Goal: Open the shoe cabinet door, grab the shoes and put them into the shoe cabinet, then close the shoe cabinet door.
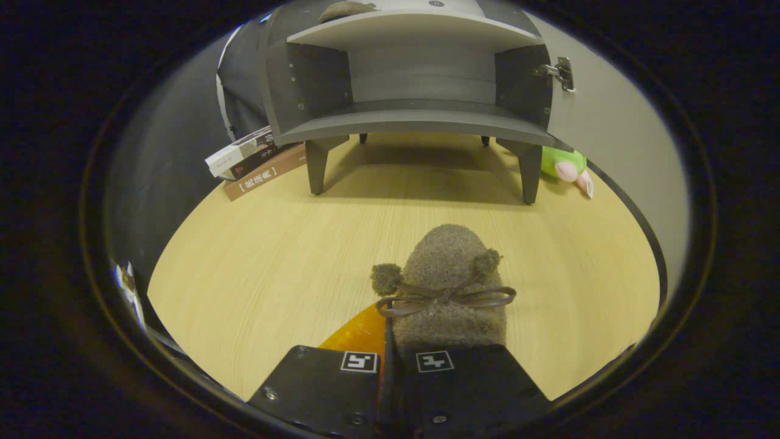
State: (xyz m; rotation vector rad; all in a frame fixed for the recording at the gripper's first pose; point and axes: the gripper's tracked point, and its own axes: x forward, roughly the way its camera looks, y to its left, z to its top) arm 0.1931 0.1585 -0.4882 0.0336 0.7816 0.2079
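Observation:
My gripper (387, 361) is shut on the heel end of a brown fuzzy shoe (450, 268). The shoe has a thin bow, two small pompoms and an orange sole that shows beside the left finger. Its toe points away from me toward the grey shoe cabinet (414, 119), which stands on short legs beyond the shoe, across a stretch of table. The cabinet door (609, 128) is swung open to the right on its hinge (557, 71), and the lower shelf is bare. A second brown shoe (346, 9) lies on the upper shelf, partly hidden.
The light wooden table (274, 262) runs from my fingers to the cabinet legs. A stack of books (256, 161) lies by the cabinet's left leg. A green and pink plush toy (567, 166) sits by the right leg, under the open door.

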